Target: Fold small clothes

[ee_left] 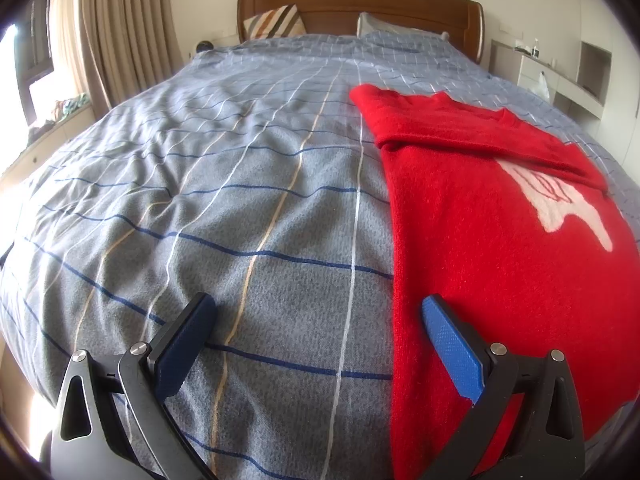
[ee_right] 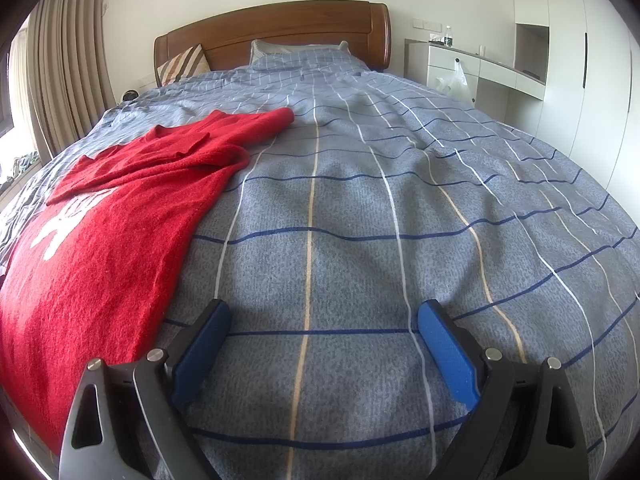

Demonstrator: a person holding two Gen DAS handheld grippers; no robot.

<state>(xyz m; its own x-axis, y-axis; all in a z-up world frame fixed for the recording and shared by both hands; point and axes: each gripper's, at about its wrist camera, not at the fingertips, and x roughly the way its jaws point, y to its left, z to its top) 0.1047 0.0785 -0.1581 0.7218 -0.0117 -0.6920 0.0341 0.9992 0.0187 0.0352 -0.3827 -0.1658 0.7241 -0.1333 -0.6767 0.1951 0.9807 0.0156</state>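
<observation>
Red sweater [ee_left: 500, 248] beside spread left gripper [ee_left: 320, 344], right gripper [ee_right: 324, 340] spread, white desk [ee_right: 480, 68] only there

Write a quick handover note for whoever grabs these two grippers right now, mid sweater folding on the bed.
Left gripper: open, holding nothing, hovering at the left edge of the red knitted sweater with a white motif.
Right gripper: open, holding nothing, over the bare blue-grey checked bedspread, just right of the sweater.
Sweater: lies front up on the bedspread, collar towards the brown wooden headboard.
Done: both sleeves appear folded across the chest.
Left: likely fold the body from the hem up and tidy it.
</observation>
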